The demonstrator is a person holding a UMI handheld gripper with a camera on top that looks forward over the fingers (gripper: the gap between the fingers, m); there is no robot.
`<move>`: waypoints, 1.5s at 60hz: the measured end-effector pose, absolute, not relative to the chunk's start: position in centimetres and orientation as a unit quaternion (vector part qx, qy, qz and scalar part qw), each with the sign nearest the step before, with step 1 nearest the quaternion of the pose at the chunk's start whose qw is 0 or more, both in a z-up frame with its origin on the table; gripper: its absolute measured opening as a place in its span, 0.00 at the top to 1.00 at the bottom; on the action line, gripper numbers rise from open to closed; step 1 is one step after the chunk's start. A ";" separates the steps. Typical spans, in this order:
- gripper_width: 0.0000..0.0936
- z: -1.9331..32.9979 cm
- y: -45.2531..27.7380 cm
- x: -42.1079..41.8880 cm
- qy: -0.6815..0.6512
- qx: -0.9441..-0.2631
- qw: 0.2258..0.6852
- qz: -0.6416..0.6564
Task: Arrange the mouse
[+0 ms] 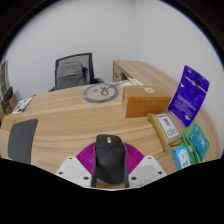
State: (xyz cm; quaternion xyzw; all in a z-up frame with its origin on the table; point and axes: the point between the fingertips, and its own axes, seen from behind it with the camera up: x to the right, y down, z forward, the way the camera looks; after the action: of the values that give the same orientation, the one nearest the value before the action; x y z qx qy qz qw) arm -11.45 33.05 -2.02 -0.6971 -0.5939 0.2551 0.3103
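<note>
A black computer mouse [109, 158] sits between my gripper's [110, 166] two fingers, with the magenta pads [86, 157] pressed against both its sides. It is held a little above the wooden table [70, 125]. The mouse's rear end is hidden below by the gripper body.
A cardboard box [142, 98] stands beyond the mouse to the right. A purple package [186, 95] and small boxes and cards [168, 126] lie at the right. A dark grey mouse mat [22, 138] lies at the left. A black office chair [72, 72] stands behind the table.
</note>
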 end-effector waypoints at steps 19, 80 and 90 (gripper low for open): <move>0.67 1.9 34.7 -9.7 -0.570 -0.715 0.349 0.206; 0.65 2.3 -4.9 -12.7 -0.680 -0.623 0.266 0.282; 0.64 -0.5 -4.7 -12.6 -0.677 -0.634 0.262 0.267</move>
State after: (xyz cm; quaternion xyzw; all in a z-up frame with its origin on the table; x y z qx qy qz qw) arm -12.55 -4.68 -0.47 -0.6336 -0.6770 0.2671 0.2624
